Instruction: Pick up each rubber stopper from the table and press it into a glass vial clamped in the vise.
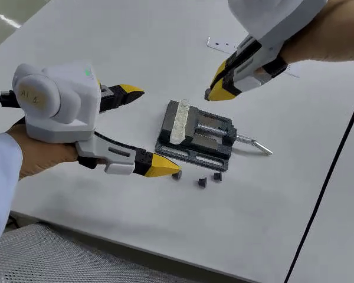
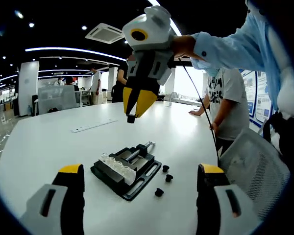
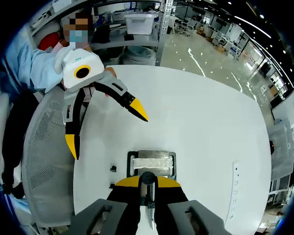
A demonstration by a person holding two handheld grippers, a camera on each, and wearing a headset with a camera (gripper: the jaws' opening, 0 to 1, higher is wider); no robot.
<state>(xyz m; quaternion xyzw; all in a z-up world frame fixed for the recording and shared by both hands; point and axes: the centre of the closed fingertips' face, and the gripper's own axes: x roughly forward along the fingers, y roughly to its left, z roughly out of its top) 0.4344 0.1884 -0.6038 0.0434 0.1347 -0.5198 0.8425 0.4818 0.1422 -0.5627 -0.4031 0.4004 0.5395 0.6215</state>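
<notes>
Left gripper (image 1: 153, 130) gapes wide — vise (image 1: 215, 144) clamps glass vials (image 1: 180, 121).

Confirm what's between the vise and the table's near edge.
Three black rubber stoppers, loose on the white table close beside the vise; beyond them bare tabletop to the edge. Clearest in the head view.

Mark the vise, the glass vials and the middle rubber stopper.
vise (image 1: 192, 154), head view, base rail.
glass vials (image 2: 115, 165), left gripper view, middle of the row.
middle rubber stopper (image 1: 202, 182), head view, its top.
</notes>
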